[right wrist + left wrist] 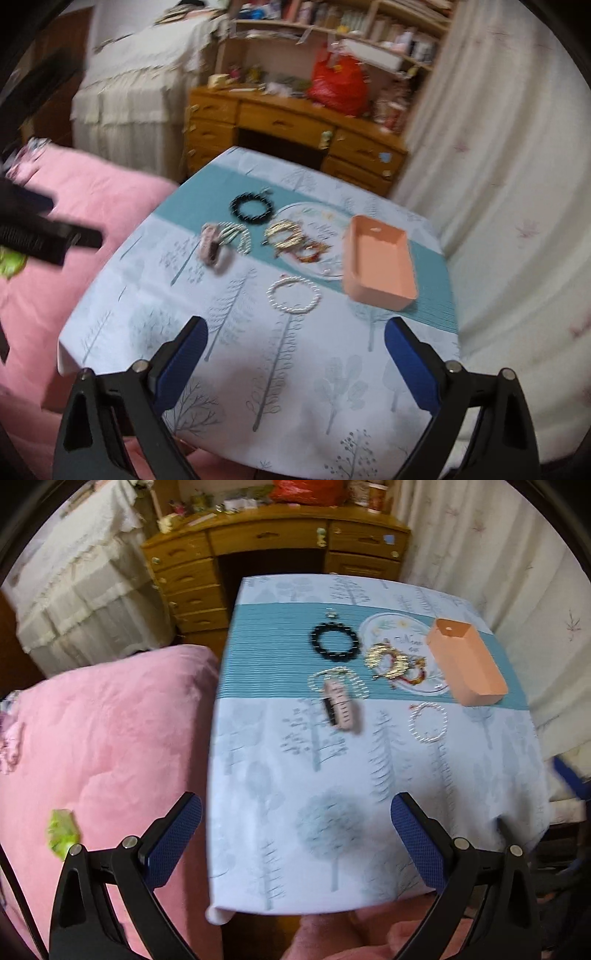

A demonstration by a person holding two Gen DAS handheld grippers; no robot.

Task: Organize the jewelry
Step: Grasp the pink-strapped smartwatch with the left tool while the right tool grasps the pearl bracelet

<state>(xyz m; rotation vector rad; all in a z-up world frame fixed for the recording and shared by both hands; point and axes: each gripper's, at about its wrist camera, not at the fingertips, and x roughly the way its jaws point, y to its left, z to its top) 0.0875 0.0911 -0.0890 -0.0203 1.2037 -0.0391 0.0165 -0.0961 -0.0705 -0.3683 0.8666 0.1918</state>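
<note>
On a small table (pixel 258 849) covered with a tree-print cloth lie a black bead bracelet (pixel 334 642), a gold bracelet (pixel 388 661) with a red-and-gold piece beside it, silver bangles (pixel 351 681) under a pink oblong item (pixel 341 709), and a single silver bracelet (pixel 428 722). An open peach box (pixel 467 662) stands at the right, and it looks empty in the right wrist view (pixel 380 267). My left gripper (pixel 295 799) hangs open over the near left of the table. My right gripper (pixel 295 321) is open too, just short of the silver bracelet (pixel 293 295). Neither holds anything.
A pink quilt (pixel 103 738) lies along the table's left side with a green wrapper (pixel 61 834) on it. A wooden desk (pixel 273 550) stands behind the table, and pale curtains (pixel 498 554) hang on the right. The left tool's black body (pixel 40 232) reaches in at the left of the right wrist view.
</note>
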